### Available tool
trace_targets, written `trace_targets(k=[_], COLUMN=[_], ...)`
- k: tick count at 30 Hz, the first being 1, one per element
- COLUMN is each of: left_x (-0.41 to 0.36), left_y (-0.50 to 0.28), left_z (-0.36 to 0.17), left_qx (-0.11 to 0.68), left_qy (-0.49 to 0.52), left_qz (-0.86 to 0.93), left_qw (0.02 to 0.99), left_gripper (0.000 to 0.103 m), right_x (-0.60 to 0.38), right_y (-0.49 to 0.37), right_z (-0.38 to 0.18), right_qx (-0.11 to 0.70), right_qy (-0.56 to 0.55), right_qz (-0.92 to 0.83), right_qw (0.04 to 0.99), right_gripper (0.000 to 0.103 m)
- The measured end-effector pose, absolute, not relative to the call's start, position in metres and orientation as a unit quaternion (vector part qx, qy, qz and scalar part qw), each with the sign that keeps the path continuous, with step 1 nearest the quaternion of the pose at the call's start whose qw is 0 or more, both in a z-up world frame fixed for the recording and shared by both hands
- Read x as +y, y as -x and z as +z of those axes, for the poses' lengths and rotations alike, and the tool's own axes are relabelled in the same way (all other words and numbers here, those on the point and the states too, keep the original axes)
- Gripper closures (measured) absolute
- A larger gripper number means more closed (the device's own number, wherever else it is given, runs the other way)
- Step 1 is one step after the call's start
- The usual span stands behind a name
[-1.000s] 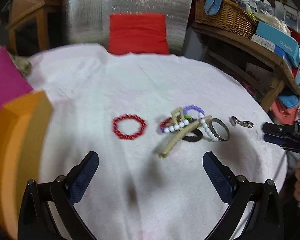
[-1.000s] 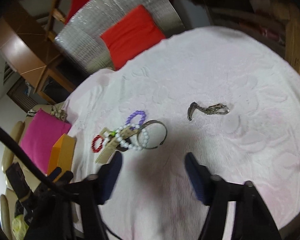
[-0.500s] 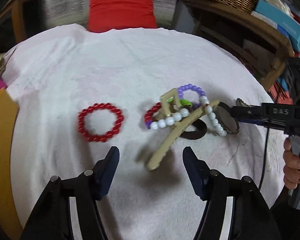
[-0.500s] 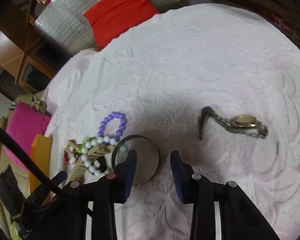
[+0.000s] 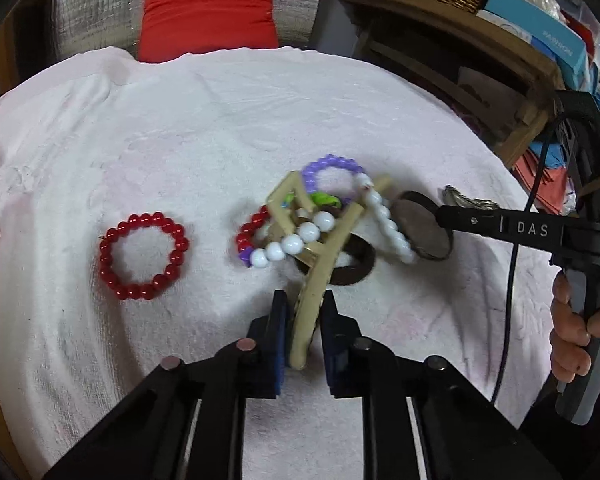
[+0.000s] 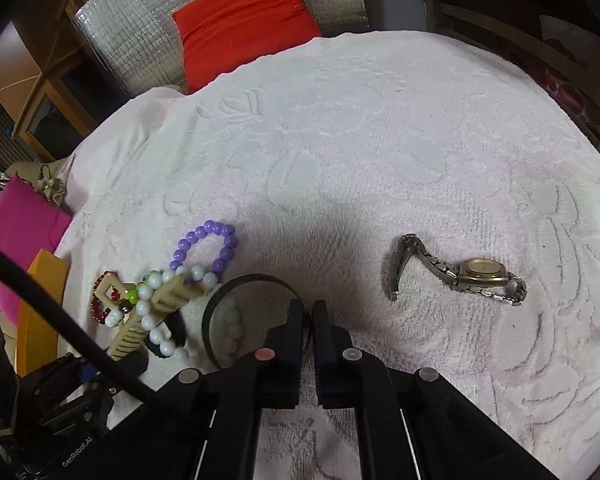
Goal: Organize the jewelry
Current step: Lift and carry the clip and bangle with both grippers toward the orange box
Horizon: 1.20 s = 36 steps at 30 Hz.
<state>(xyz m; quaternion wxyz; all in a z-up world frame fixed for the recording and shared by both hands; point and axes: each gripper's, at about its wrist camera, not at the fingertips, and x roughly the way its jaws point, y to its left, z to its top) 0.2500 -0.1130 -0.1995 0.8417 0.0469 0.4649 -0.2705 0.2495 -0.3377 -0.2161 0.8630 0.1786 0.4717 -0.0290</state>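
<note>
Two tools grab jewelry on the towel-covered desk (image 5: 180,120).
At lower center, the left tool (image 5: 303,322) is closing on the tan hair clip (image 5: 320,264); the right tool (image 6: 310,322) pinches the metal bangle (image 6: 220,300). A red bead bracelet (image 5: 143,256) lies left.

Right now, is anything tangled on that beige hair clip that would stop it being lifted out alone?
Yes. The white bead strand is draped across the beige hair clip, whose end sits between the left fingers as they close.
</note>
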Motion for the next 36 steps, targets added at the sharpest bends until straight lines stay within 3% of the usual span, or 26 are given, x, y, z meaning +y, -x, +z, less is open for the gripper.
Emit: trace_targets(k=[14, 22, 26, 36], left_x=[-0.090, -0.043, -0.016, -0.005], left_y=[-0.203, -0.220, -0.239, -0.247], left_z=[-0.171, -0.157, -0.154, -0.169], left_qx=[0.446, 0.427, 0.406, 0.423], left_qy=[-0.014, 0.105, 0.188, 0.200], left_qz=[-0.319, -0.323, -0.302, -0.262], left_qw=[0.836, 0.838, 0.842, 0.844], left_gripper=[0.093, 0.094, 0.094, 0.089], right_x=[-0.342, -0.340, -0.334, -0.334], right_y=[-0.216, -0.215, -0.218, -0.224], right_z=[-0.189, -0.191, -0.194, -0.199], right_qx=[0.436, 0.449, 0.457, 0.463], right_qy=[-0.212, -0.253, -0.254, -0.263], right_qz=[-0.008, 0.018, 0.019, 0.019], right_qw=[0.875, 0.857, 0.852, 0.846], right_gripper=[0.099, 0.094, 0.082, 0.082])
